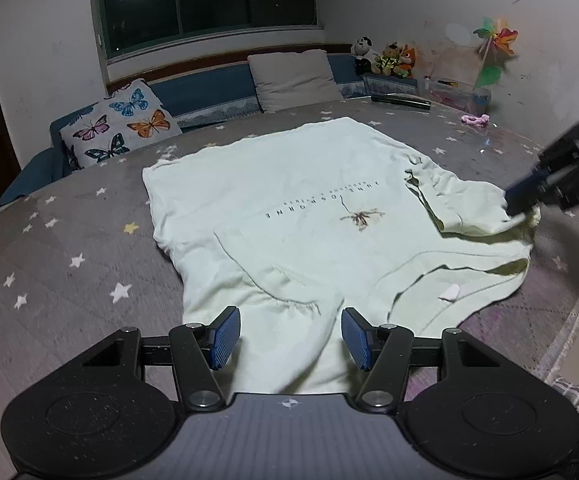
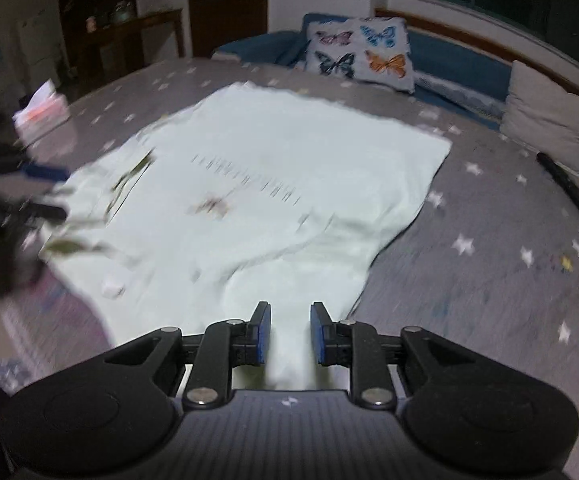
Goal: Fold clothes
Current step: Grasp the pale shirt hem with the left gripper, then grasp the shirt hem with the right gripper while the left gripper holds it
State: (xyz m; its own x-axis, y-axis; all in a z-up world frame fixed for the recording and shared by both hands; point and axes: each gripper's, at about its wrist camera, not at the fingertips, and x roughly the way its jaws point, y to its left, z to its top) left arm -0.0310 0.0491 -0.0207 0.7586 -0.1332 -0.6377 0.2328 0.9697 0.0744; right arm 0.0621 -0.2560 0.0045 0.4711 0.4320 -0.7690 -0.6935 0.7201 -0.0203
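A pale green T-shirt (image 1: 289, 200) with dark lettering and a small flower print lies spread on a grey star-patterned table (image 1: 69, 240). My left gripper (image 1: 290, 336) is open, its blue pads either side of a shirt sleeve at the near edge. My right gripper (image 1: 519, 216) reaches in from the right onto the other sleeve. In the blurred right wrist view the shirt (image 2: 273, 184) fills the middle, and my right gripper (image 2: 290, 336) is open with cloth lying between the pads. The left gripper (image 2: 21, 200) shows as a dark blur at the left.
A butterfly cushion (image 1: 119, 126), a grey cushion (image 1: 295, 78) and a blue sofa stand behind the table. Stuffed toys (image 1: 385, 60), a pinwheel (image 1: 495, 52), a black remote (image 1: 401, 101), a clear box and a pink object (image 1: 475, 119) lie at the far right. A tissue pack (image 2: 41, 112) sits far left.
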